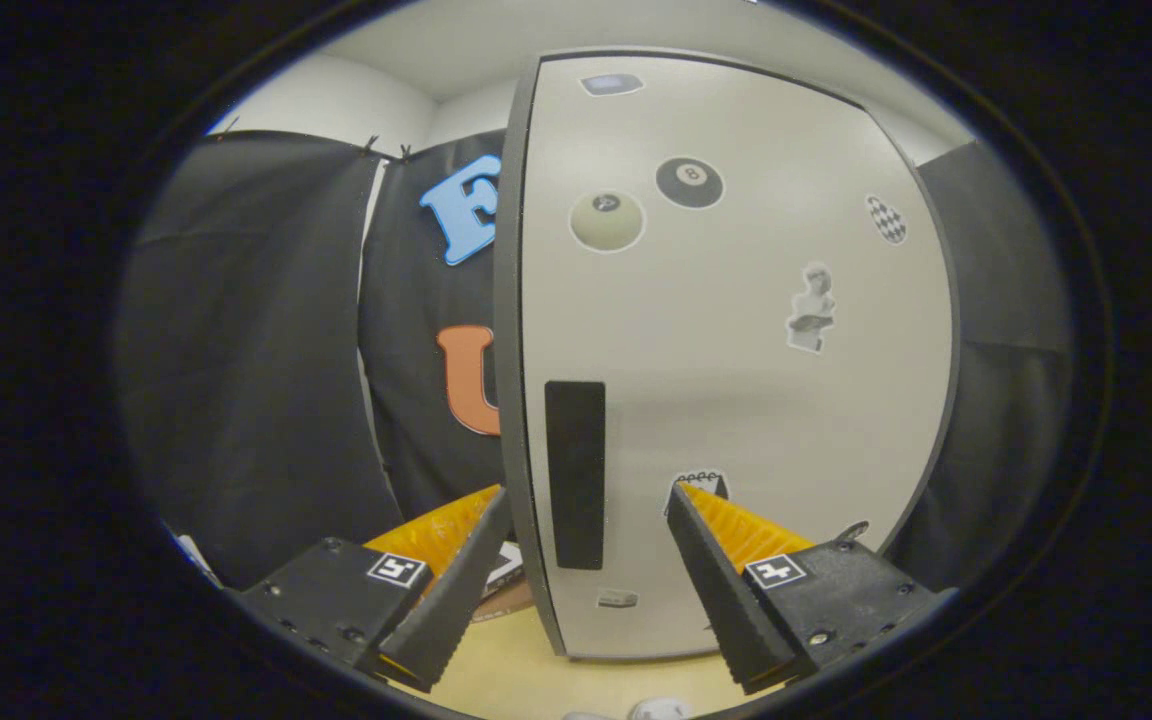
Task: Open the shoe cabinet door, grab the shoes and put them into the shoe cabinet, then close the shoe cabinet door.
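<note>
Fingers (496,530) stand apart astride the edge of the shut cabinet door (736,350), its dark handle (575,475) between them. Close squarely on that handle, then pull steadily.

You're in a recording booth, not a home: black cloth walls (256,350) hang clipped beside a sticker-covered cabinet door (736,350), white room wall (336,100) above.

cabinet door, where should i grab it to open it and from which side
Grip the free left edge of the cabinet door, beside the dark vertical handle recess. That edge already sits between the open fingers of the hand-held gripper, one finger on each face, so probably pinch there from the front and swing it.
</note>
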`<state>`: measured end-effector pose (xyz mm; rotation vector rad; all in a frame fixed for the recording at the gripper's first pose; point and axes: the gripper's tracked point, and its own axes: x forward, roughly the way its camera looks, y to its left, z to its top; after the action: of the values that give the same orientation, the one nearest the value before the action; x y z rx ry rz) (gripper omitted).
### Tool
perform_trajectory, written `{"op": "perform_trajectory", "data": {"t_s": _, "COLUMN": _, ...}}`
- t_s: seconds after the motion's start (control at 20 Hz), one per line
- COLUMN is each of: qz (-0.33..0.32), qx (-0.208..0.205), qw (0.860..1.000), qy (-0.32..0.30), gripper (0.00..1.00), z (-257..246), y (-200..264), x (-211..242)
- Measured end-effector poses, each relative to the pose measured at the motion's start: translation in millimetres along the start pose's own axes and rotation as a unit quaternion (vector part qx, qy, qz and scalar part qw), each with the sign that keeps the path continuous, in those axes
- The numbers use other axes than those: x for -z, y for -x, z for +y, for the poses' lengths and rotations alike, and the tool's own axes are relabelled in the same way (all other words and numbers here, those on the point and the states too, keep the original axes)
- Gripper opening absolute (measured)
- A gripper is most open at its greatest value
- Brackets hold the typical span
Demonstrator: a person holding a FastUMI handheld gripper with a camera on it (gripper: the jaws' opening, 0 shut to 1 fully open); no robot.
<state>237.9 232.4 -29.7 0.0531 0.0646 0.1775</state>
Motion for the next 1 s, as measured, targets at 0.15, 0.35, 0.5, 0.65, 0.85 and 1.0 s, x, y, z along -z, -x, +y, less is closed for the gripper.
{"op": "perform_trajectory", "data": {"t_s": 0.15, "qz": 0.011, "qx": 0.005, "qw": 1.000, "qy": -0.015, "gripper": 1.00, "z": -2, "y": -10, "x": 7}}
{"op": "perform_trajectory", "data": {"t_s": 0.35, "qz": 0.020, "qx": 0.017, "qw": 1.000, "qy": -0.016, "gripper": 1.00, "z": -3, "y": -19, "x": 12}}
{"op": "perform_trajectory", "data": {"t_s": 0.5, "qz": 0.028, "qx": 0.021, "qw": 0.999, "qy": -0.014, "gripper": 0.96, "z": -1, "y": -23, "x": 15}}
{"op": "perform_trajectory", "data": {"t_s": 0.65, "qz": 0.032, "qx": 0.016, "qw": 0.999, "qy": -0.021, "gripper": 0.68, "z": 3, "y": -27, "x": 19}}
{"op": "perform_trajectory", "data": {"t_s": 0.85, "qz": 0.036, "qx": 0.012, "qw": 0.999, "qy": -0.013, "gripper": 0.38, "z": 4, "y": -27, "x": 20}}
{"op": "perform_trajectory", "data": {"t_s": 1.0, "qz": 0.039, "qx": 0.015, "qw": 0.999, "qy": -0.005, "gripper": 0.32, "z": 3, "y": -24, "x": 23}}
